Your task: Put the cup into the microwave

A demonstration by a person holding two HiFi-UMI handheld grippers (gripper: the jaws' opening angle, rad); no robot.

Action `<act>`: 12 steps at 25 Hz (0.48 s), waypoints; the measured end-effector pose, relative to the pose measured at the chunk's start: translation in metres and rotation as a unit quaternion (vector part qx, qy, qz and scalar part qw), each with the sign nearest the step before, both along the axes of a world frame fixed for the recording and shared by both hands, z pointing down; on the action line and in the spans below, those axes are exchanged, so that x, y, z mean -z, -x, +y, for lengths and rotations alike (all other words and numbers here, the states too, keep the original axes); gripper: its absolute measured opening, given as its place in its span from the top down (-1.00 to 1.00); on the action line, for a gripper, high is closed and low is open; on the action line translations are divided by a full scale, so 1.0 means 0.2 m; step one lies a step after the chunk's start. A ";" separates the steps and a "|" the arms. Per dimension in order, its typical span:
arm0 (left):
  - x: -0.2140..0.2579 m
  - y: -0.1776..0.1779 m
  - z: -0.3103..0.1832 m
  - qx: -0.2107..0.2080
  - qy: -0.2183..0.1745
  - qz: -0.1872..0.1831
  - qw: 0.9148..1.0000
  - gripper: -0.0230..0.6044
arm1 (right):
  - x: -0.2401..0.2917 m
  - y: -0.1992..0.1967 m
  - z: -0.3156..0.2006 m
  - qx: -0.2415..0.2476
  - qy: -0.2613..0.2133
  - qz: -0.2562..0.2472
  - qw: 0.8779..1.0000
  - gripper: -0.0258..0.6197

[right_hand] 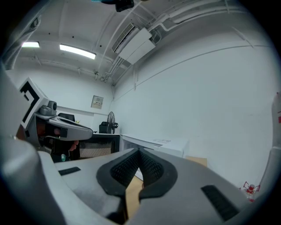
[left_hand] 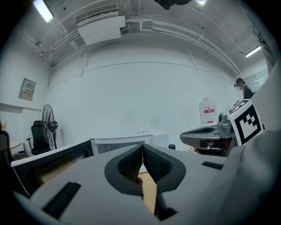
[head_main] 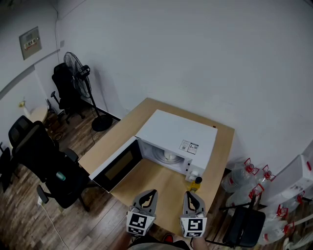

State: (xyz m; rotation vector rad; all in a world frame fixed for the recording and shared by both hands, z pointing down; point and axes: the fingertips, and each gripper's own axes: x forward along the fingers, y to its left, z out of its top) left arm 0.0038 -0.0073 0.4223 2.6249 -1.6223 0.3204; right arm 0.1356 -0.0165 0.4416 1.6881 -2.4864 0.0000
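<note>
A: Cup [head_main: 169,156] – where?
B: Head view only: a pale round thing inside the microwave [head_main: 178,131], prob. the cup, too small to be sure. Door [head_main: 116,167] hangs open to the left. Neither gripper view looks into the cavity.
A: Left hand-held gripper [head_main: 151,193]?
B: At the near table [head_main: 164,180] edge, clear of the microwave. Its own view shows the pads [left_hand: 131,165] pressed together at the tips, nothing btwn them. Head view can't settle that.
A: Right hand-held gripper [head_main: 189,194]?
B: Beside the left one, same edge. Its view: pads [right_hand: 124,167] meeting too, empty.
A: Anything else on the table?
B: Small yellow bottle [head_main: 195,184] w/ dark cap, just by the microwave's front right corner. Head view gives the colour; left gripper view shows only a dark cap past the jaws.
A: What do the gripper views add?
B: Ceiling lights [left_hand: 44,9] and an AC unit [left_hand: 102,27], which the head view misses. Left view also catches the right gripper side-on and a water jug [left_hand: 208,112] past it. Right view has the left gripper side-on, plus the fan [right_hand: 110,119].
A: And head view alone?
B: Floor stuff: black chairs [head_main: 46,166] left, more jugs [head_main: 242,177] right.
</note>
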 end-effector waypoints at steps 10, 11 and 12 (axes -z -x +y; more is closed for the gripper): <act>0.00 0.00 -0.01 -0.002 0.000 -0.001 1.000 0.85 | 0.00 0.00 0.00 0.005 -0.002 0.001 1.000 0.87; 0.00 -0.01 -0.01 -0.002 0.000 -0.001 1.000 0.85 | 0.00 0.00 0.00 0.005 -0.002 0.000 1.000 0.87; 0.00 -0.01 -0.01 -0.002 0.000 -0.001 1.000 0.85 | 0.00 0.00 0.00 0.005 -0.002 -0.001 1.000 0.87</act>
